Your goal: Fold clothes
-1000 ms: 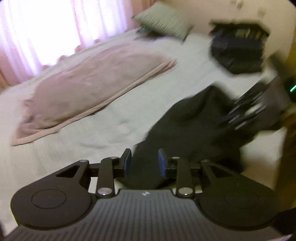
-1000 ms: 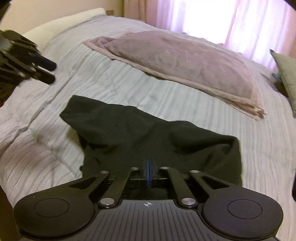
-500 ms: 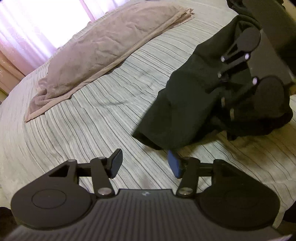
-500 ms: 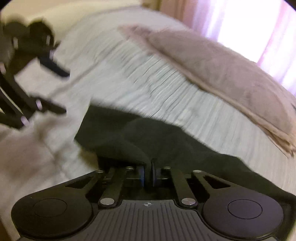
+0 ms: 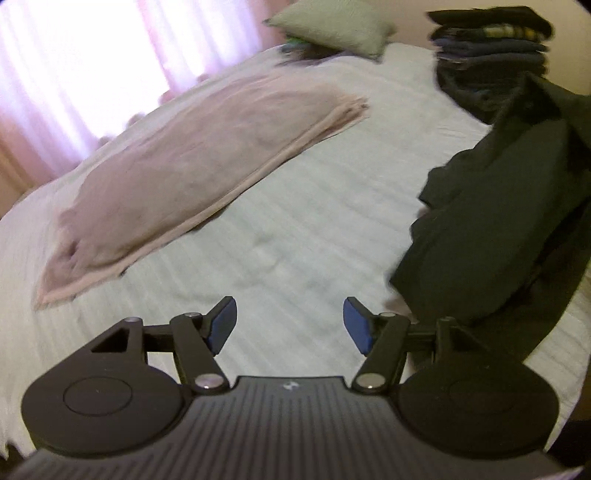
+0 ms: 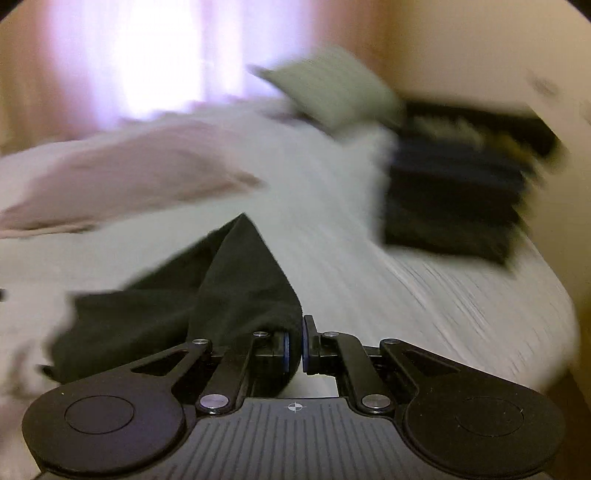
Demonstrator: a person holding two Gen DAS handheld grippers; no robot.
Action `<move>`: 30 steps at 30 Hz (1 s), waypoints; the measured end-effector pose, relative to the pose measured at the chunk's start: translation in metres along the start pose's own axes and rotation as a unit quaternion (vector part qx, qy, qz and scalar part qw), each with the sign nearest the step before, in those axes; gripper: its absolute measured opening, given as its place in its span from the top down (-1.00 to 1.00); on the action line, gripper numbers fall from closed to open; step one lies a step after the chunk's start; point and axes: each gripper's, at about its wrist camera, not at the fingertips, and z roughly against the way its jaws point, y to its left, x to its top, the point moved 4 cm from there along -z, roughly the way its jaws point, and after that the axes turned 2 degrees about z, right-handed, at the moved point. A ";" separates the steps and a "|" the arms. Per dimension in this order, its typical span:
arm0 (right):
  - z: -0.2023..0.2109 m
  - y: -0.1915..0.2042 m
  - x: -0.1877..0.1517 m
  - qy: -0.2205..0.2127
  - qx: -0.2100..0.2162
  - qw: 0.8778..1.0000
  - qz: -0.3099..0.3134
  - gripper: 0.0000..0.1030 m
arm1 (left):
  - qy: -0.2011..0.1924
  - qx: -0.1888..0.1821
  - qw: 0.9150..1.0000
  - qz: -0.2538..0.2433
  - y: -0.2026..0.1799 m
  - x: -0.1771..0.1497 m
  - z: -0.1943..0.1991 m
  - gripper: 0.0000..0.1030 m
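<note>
Garment (image 5: 498, 229), lying crumpled on the bed (image 5: 295, 240), is clamped in the right gripper (image 6: 294, 345), while the left gripper (image 5: 289, 325) has released it, jaws now wide apart, freeing it to regrasp.

Pink blanket (image 5: 199, 166) on striped bed (image 5: 295, 229), green cushion (image 5: 332, 27) & bright curtains (image 5: 85, 62) behind.
</note>
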 end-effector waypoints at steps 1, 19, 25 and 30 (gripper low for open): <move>-0.003 -0.004 -0.005 0.010 -0.004 1.000 -0.004 0.91 | -0.001 -0.009 1.000 -0.013 -0.009 0.008 -0.004 -0.17; -0.024 0.026 -0.007 -0.003 0.064 0.992 0.105 -0.43 | 0.021 -0.145 0.977 -0.156 -0.161 0.092 -0.112 -0.21; -0.104 0.069 -0.016 0.074 0.151 0.968 0.187 -0.43 | 0.050 -0.177 0.974 -0.132 -0.169 0.102 -0.148 -0.19; -0.106 0.055 -0.017 0.089 0.161 0.967 0.176 0.86 | 0.067 -0.198 0.969 -0.131 -0.169 0.092 -0.148 -0.09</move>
